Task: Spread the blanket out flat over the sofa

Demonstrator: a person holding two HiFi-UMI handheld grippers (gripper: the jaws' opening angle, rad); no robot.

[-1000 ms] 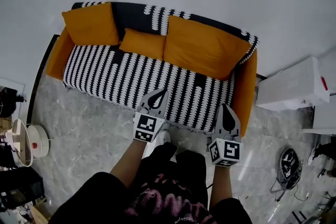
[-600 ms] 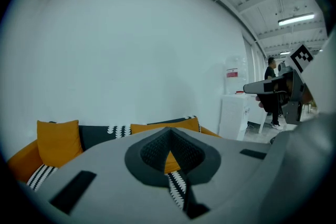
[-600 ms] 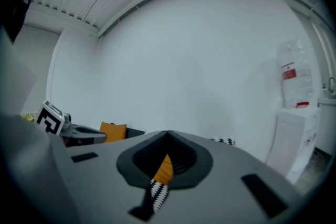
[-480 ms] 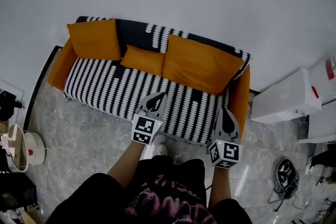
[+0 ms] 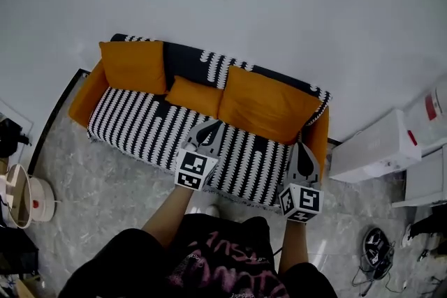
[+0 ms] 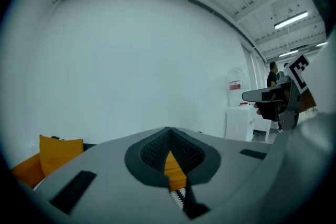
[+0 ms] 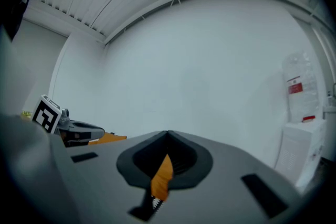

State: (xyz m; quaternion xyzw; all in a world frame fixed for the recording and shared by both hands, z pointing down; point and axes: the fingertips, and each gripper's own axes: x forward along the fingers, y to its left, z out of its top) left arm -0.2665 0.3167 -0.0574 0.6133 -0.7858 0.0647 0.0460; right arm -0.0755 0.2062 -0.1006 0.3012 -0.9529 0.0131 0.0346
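Note:
A black-and-white striped blanket [image 5: 147, 122] lies spread over the seat and backrest of the orange sofa [image 5: 84, 98]. Three orange cushions [image 5: 269, 105] lean on it. My left gripper [image 5: 208, 128] is over the blanket's front edge, shut and empty. My right gripper [image 5: 302, 150] is over the sofa's front right corner, also shut with nothing in it. In the left gripper view the left gripper [image 6: 169, 136] shows only a sliver of orange and stripes through the slit. The right gripper [image 7: 167, 138] shows the same in its own view.
A white wall stands behind the sofa. A white cabinet [image 5: 370, 153] is at its right end. A round white device [image 5: 31, 199] sits on the floor at the left, and cables with a dark object [image 5: 374, 265] at the lower right. A person [image 6: 273, 75] stands far off.
Both grippers have lifted a little and stay shut. The head view has tilted up, so more wall shows and the shoes have left the picture. The blanket lies as before.

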